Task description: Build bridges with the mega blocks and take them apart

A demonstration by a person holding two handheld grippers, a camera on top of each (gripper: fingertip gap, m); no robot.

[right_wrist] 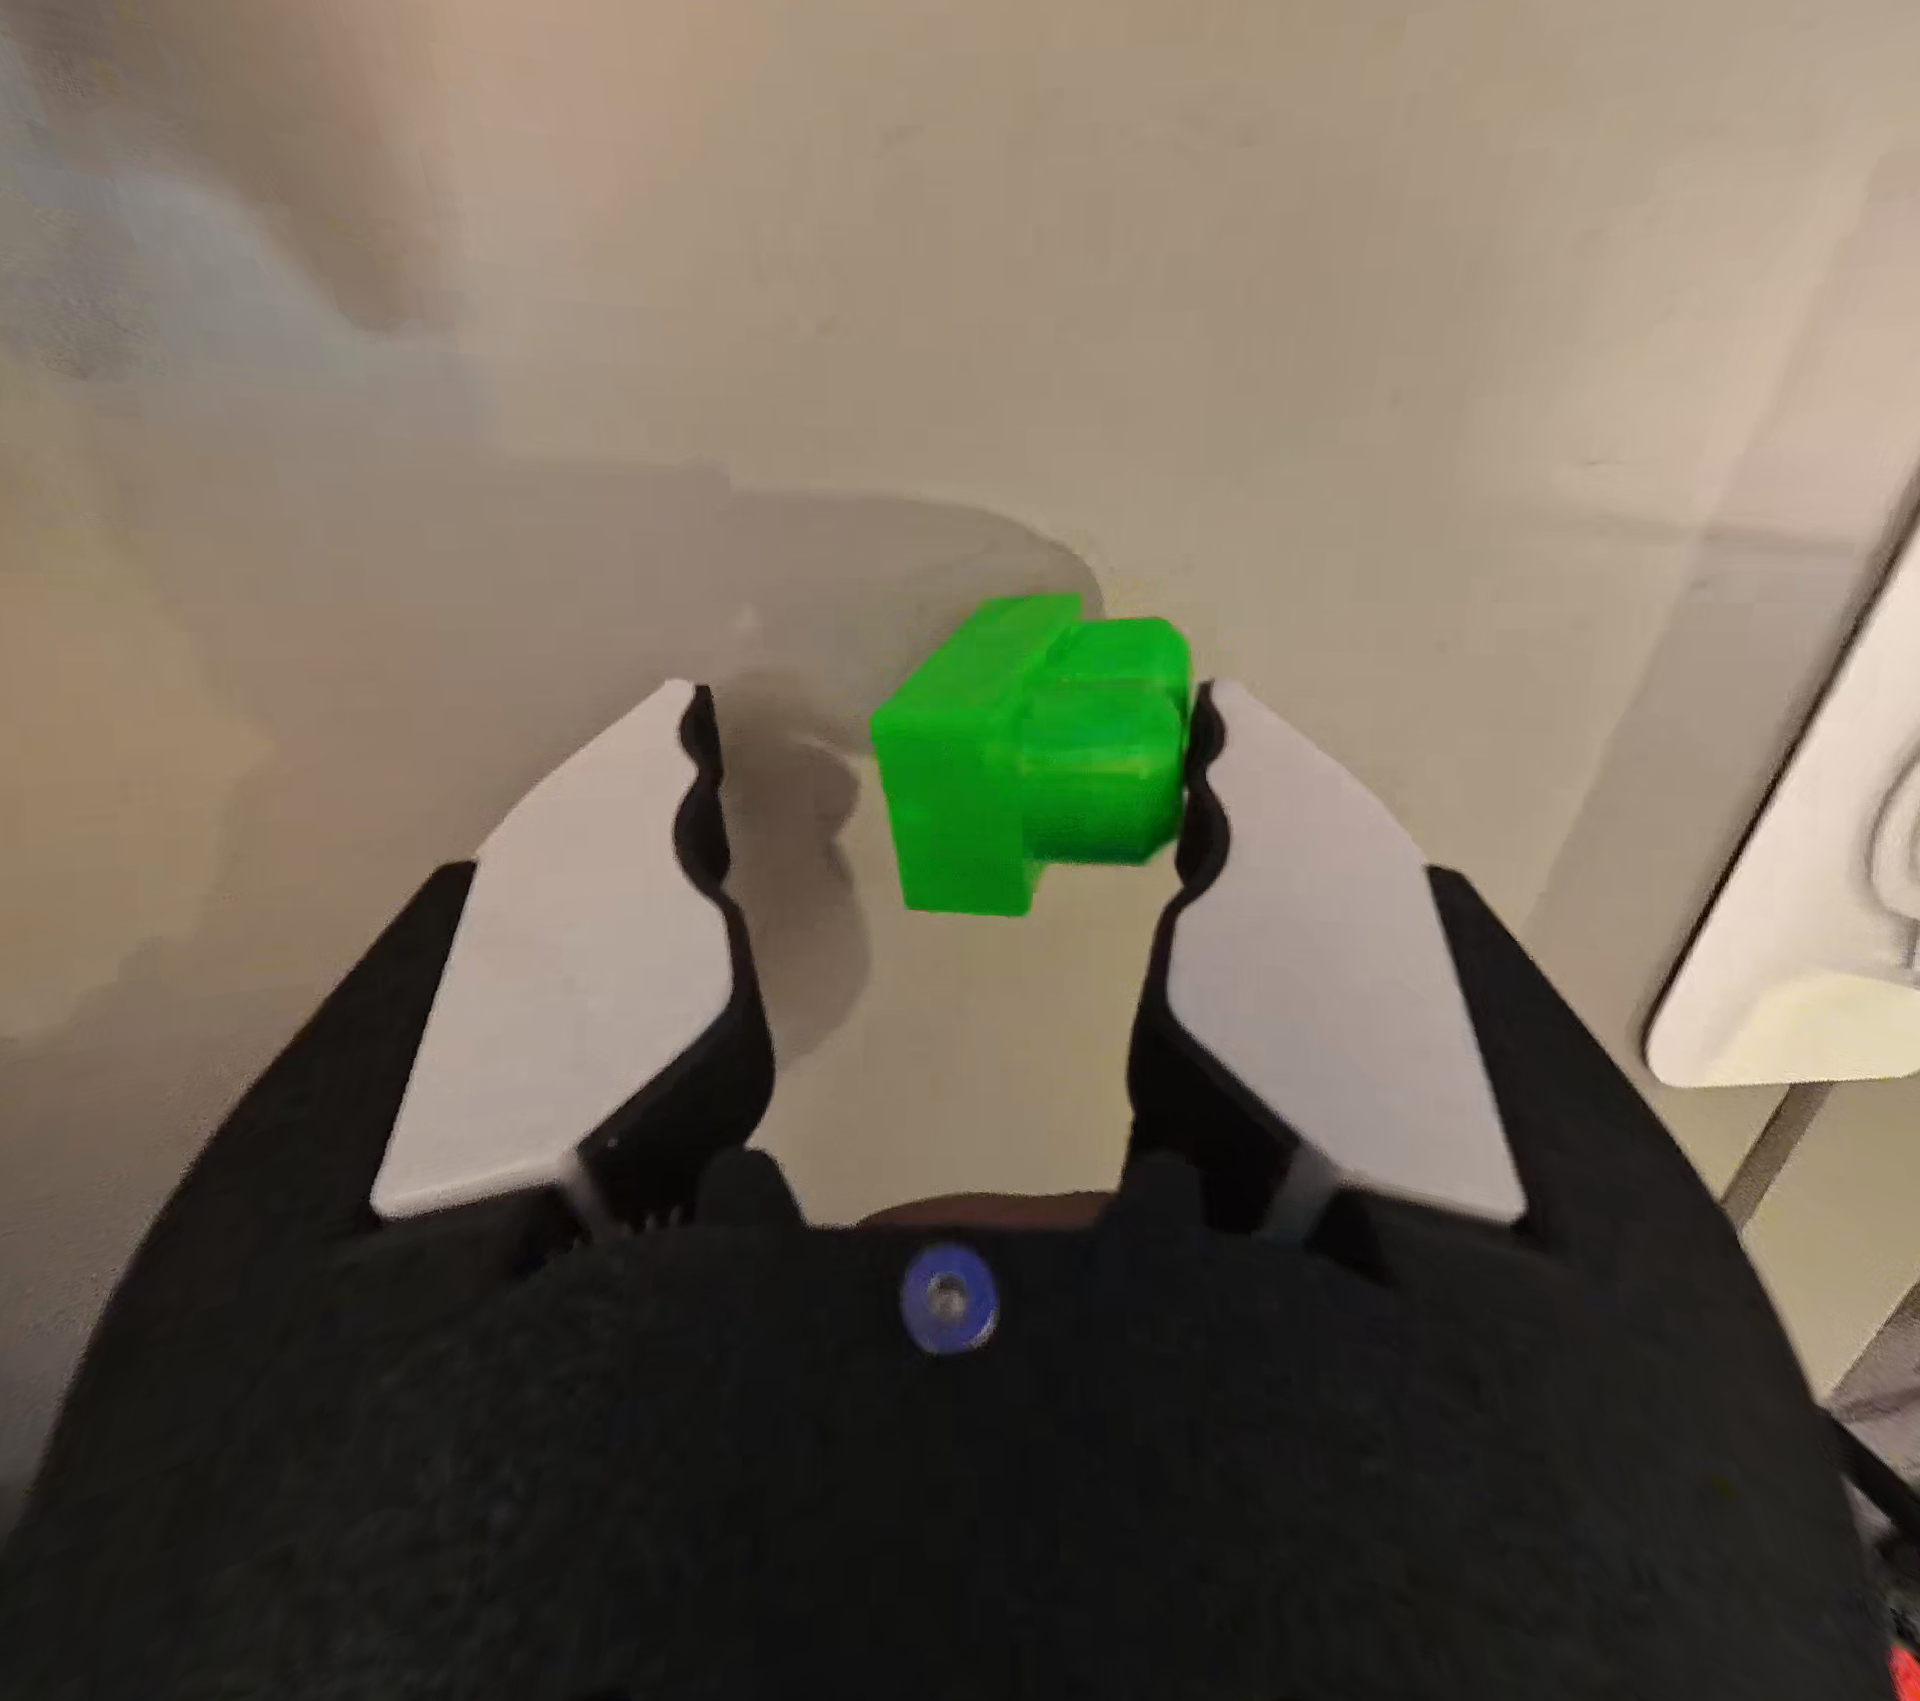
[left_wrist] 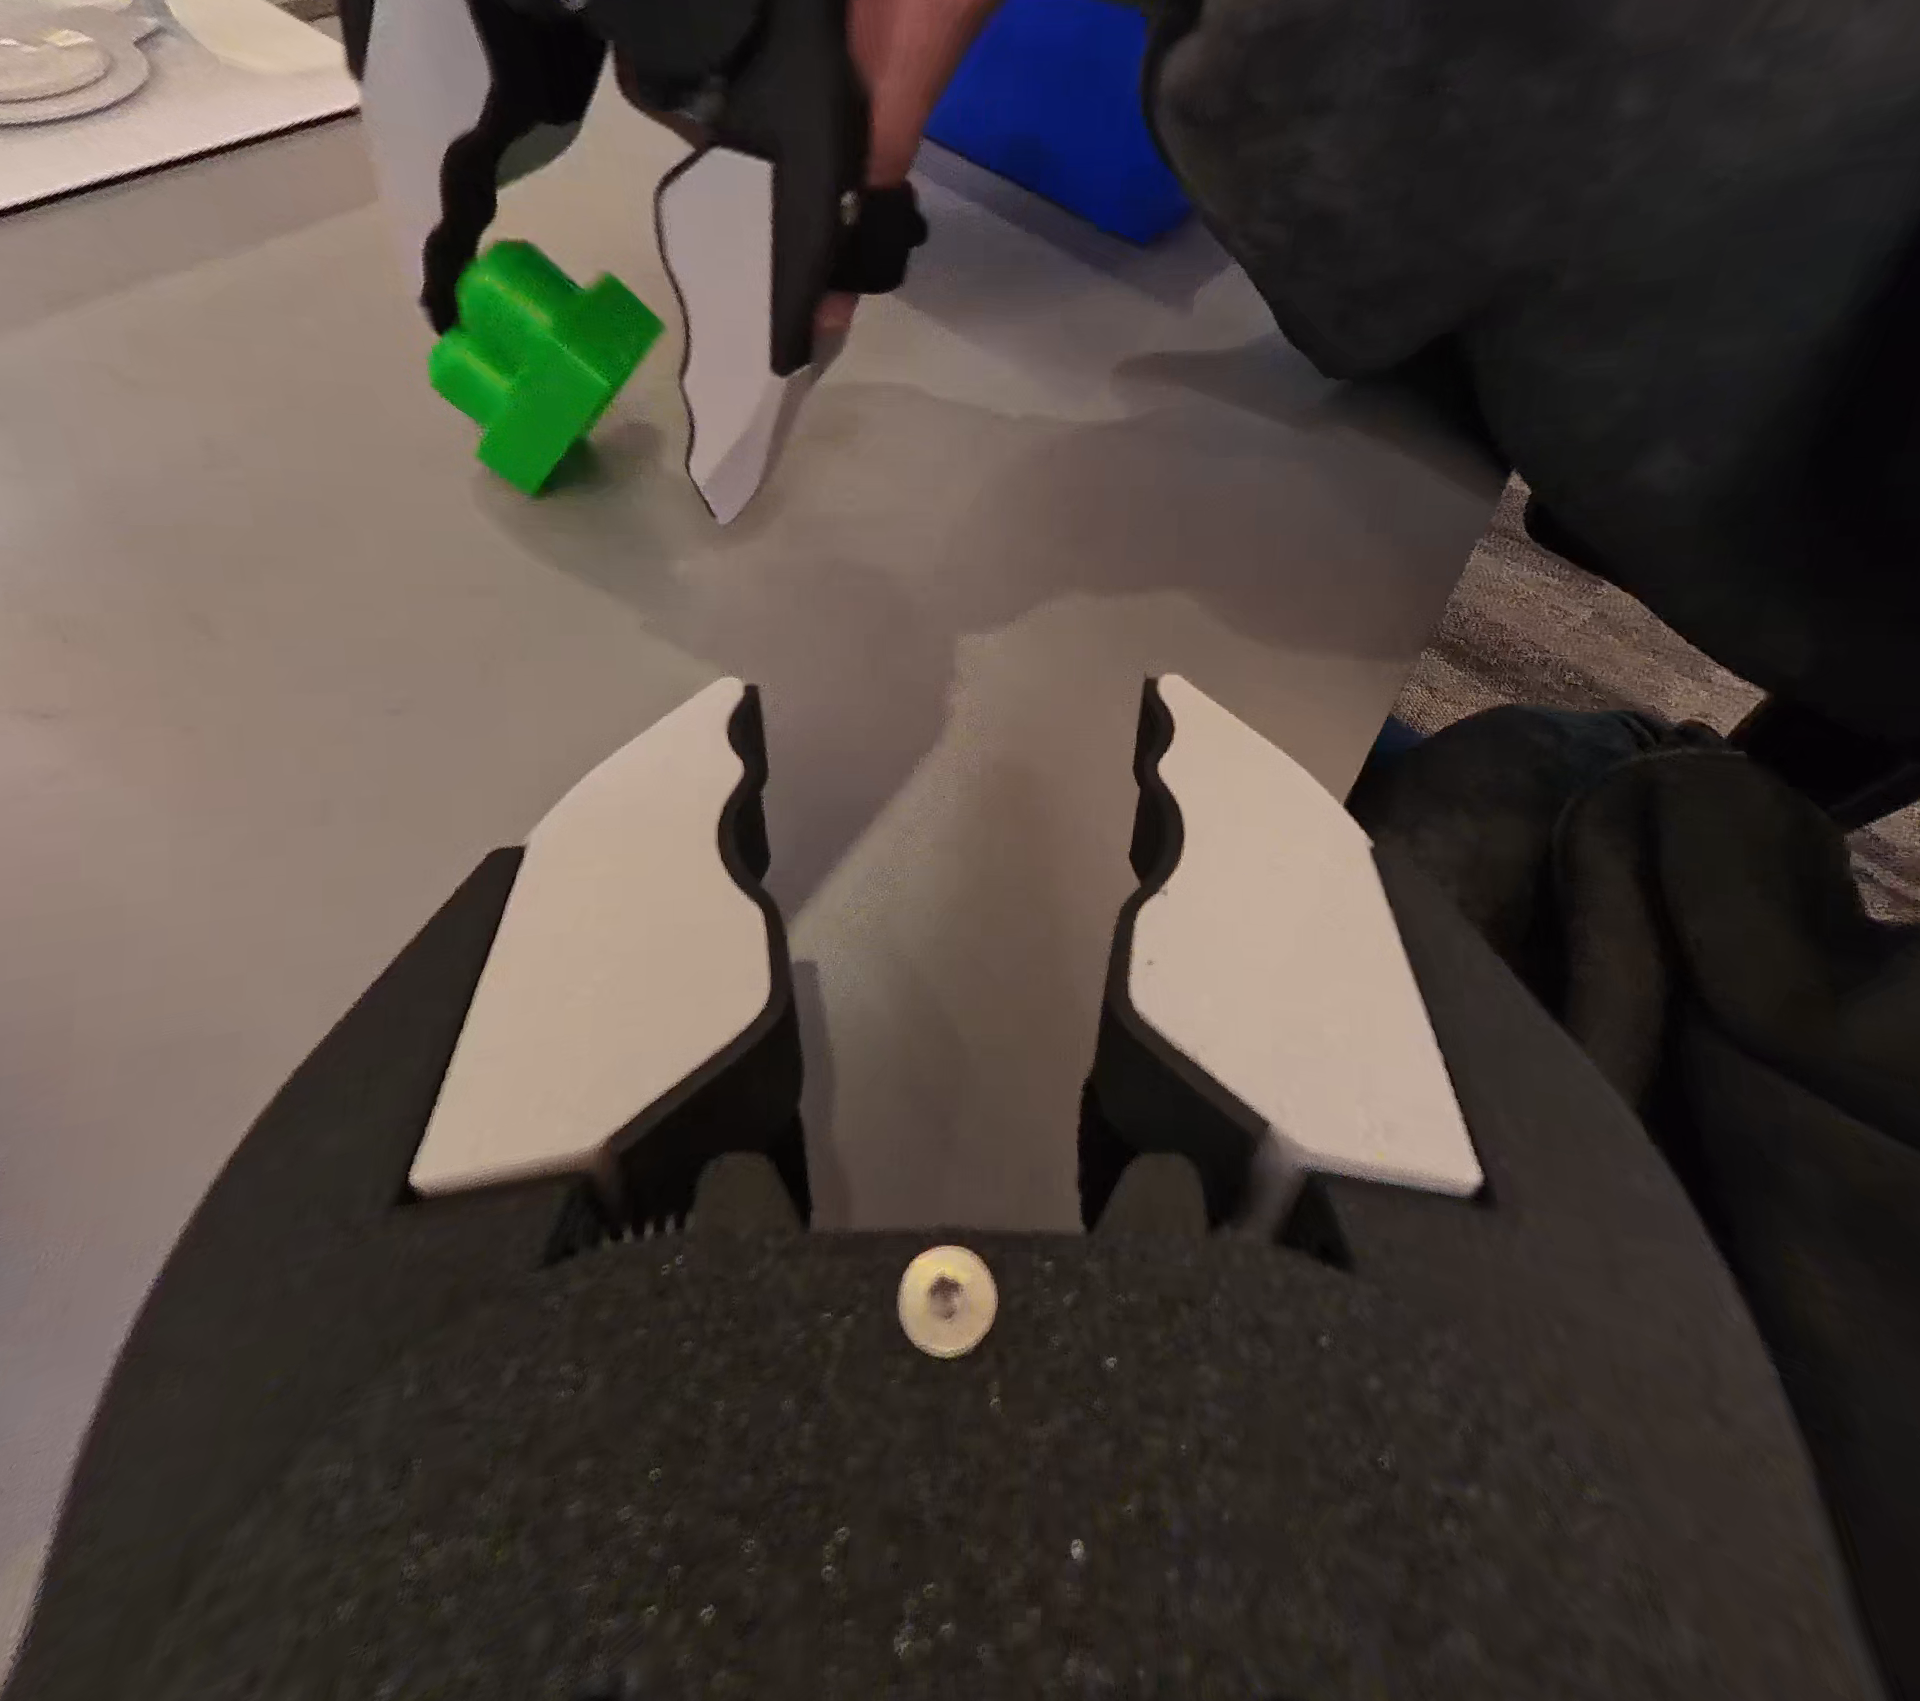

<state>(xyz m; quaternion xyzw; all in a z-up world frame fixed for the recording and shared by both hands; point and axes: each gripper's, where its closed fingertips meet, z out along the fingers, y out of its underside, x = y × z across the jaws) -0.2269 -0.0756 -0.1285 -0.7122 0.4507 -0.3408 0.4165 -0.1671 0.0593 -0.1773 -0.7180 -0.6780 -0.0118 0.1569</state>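
On the grey table point(left_wrist: 260, 612), a green block point(right_wrist: 1023, 752) sits tilted between the spread fingers of the right gripper point(right_wrist: 951, 706), touching only one fingertip, not clamped. Nearer the person, the left gripper point(left_wrist: 951, 701) hovers with its fingers wide apart, holding nothing. A blue block point(left_wrist: 1049, 103) lies farther right.

Likely an office or lab room. A plain grey table point(left_wrist: 260, 612) stands on mottled grey carpet point(left_wrist: 1579, 643). A white tray point(left_wrist: 208, 93) sits at its edge.
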